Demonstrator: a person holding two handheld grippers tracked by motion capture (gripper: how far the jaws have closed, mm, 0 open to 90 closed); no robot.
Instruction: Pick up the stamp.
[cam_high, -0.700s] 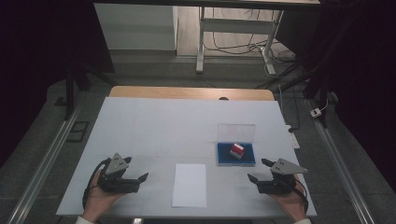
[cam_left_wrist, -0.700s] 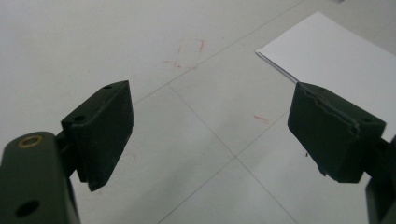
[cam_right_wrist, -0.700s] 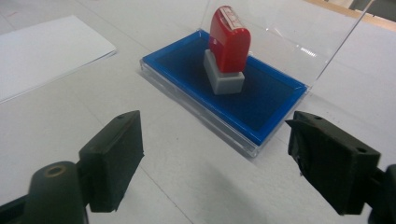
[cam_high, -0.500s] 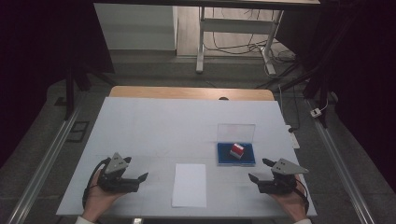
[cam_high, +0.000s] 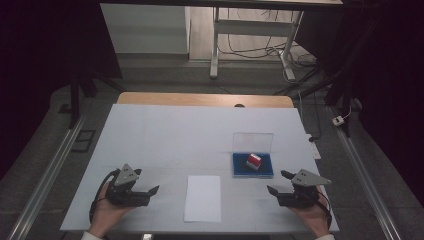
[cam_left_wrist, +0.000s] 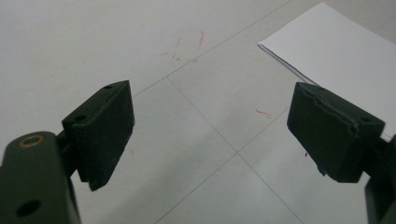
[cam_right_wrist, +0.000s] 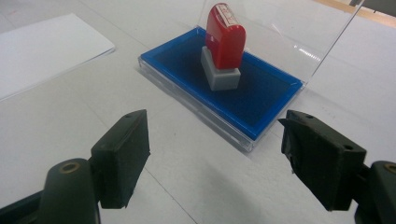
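Observation:
A red stamp (cam_high: 254, 161) (cam_right_wrist: 225, 41) with a grey base stands upright on a blue ink pad (cam_high: 253, 170) (cam_right_wrist: 261, 95), whose clear lid (cam_high: 253, 142) (cam_right_wrist: 299, 32) is raised behind it. A white sheet of paper (cam_high: 203, 198) (cam_left_wrist: 345, 60) lies at the front middle of the table. My right gripper (cam_high: 279, 183) (cam_right_wrist: 219, 158) rests open just right of and nearer than the pad, nothing between its jaws. My left gripper (cam_high: 148, 190) (cam_left_wrist: 212, 135) rests open at the front left, its tips toward the paper, with bare table between the jaws.
The white table top (cam_high: 180, 135) has a wooden strip (cam_high: 205, 100) along its far edge. Faint red marks (cam_left_wrist: 187, 46) show on the surface ahead of the left gripper. Metal rails (cam_high: 50, 170) run along both sides, and a white desk frame (cam_high: 250, 35) stands beyond.

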